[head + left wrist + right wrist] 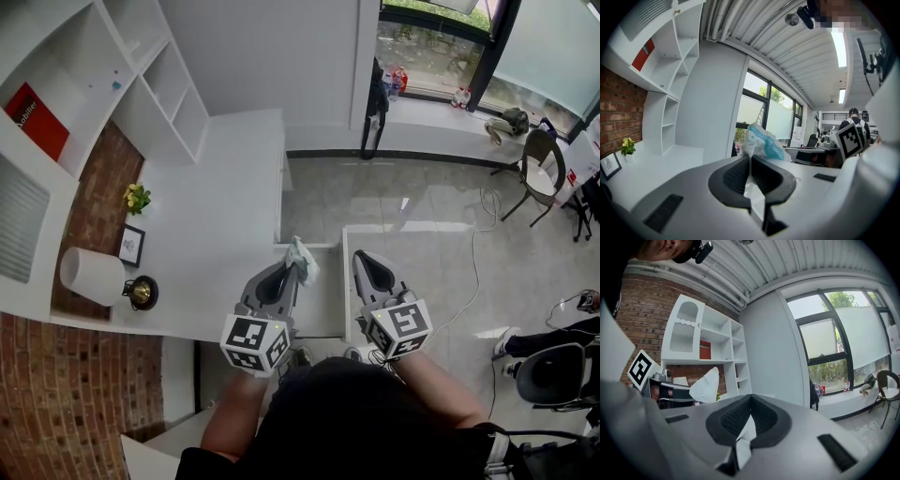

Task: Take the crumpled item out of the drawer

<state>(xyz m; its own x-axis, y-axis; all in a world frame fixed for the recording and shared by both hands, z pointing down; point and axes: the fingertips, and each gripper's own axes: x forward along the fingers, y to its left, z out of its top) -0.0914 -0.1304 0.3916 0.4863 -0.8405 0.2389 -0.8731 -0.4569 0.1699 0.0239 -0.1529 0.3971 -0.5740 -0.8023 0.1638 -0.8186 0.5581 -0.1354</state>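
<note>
While the wad [304,251] is held over the open drawer [323,302], removal is judged nearly complete.
Left gripper [296,266]: clamped on the white-and-blue wad, pinched at the tips, just beside the desk [216,225]. Right gripper [749,398]: jaws together, empty. Outstanding: wad to be carried clear and set down.
</note>
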